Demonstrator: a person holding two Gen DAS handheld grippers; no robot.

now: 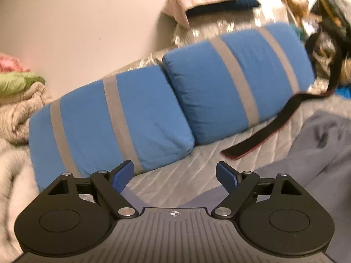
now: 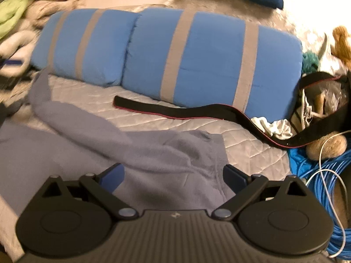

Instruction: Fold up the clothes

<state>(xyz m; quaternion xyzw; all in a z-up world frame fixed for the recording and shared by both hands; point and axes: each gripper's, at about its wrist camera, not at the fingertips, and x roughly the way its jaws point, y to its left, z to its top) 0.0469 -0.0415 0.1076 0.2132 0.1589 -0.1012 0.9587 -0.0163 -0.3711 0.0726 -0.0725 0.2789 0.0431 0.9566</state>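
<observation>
The left gripper has its jaws apart with nothing between them, above the quilted bedspread. The right gripper is also spread wide, over the grey-blue sweatshirt lying rumpled across the lower left of its frame. Behind, two blue pillows and a black belt.

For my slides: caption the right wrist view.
Open right tool over a grey-blue hoodie on a quilted bed, blue pillows behind.
</observation>
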